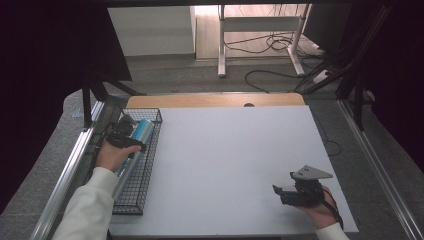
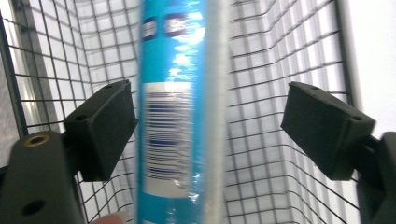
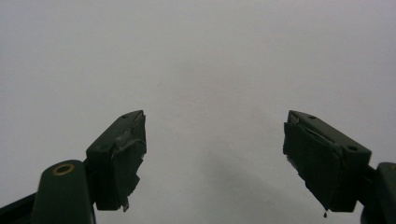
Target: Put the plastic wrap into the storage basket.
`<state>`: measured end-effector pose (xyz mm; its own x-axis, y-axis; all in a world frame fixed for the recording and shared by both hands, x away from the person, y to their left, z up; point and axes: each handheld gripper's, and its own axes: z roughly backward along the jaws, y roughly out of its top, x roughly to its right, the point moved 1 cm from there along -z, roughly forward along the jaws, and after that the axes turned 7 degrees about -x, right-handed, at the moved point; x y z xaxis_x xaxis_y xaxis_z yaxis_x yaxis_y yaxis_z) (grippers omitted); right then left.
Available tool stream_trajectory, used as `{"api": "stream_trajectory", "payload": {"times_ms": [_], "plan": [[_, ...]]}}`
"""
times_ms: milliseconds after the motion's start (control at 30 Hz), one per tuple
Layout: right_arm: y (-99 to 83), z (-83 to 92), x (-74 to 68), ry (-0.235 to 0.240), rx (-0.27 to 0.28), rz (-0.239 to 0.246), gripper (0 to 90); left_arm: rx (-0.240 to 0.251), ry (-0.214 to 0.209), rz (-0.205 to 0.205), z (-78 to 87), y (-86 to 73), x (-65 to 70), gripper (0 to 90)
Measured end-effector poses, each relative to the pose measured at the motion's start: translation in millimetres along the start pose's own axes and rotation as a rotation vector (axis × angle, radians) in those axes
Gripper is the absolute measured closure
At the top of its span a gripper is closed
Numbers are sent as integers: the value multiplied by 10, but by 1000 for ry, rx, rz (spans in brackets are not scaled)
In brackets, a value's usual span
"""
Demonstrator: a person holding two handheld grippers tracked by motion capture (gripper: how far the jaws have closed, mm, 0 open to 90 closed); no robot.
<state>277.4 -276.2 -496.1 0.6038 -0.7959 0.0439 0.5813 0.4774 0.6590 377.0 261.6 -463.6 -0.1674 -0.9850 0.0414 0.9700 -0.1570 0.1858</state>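
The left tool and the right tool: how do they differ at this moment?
The left tool hangs over the wire basket with a blue tube between its jaws; the right tool has nothing between its jaws and faces the bare white table. Both stand open.

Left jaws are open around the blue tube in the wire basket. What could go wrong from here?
The blue tube lies close against one pad of the left gripper; pulling out might drag it. The open jaws could also catch the wire basket, whose mesh stands close around them.
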Motion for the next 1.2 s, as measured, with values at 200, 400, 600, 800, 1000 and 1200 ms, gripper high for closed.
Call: {"api": "stream_trajectory", "payload": {"times_ms": [200, 400, 600, 800, 1000, 1200], "plan": [[-14, 17, -9, 0, -1, 2, 218, 157, -86, -104, 212, -193, 238, 167], [-40, 36, 7, -8, -1, -11, 215, 249, -170, -218, 330, -388, 573, 163], [-53, 59, 2, -16, -1, -10, 215, 286, -255, -321, 241, -630, 974, 160], [-53, 63, -12, -17, 1, -5, 215, 338, -325, -368, 54, -907, 1235, 176], [-49, 60, -30, -2, 13, 13, 214, 344, -301, -384, -144, -1086, 1400, 182], [-38, 65, -41, -1, 21, 13, 214, 320, -315, -395, -218, -1108, 1445, 182]]}}
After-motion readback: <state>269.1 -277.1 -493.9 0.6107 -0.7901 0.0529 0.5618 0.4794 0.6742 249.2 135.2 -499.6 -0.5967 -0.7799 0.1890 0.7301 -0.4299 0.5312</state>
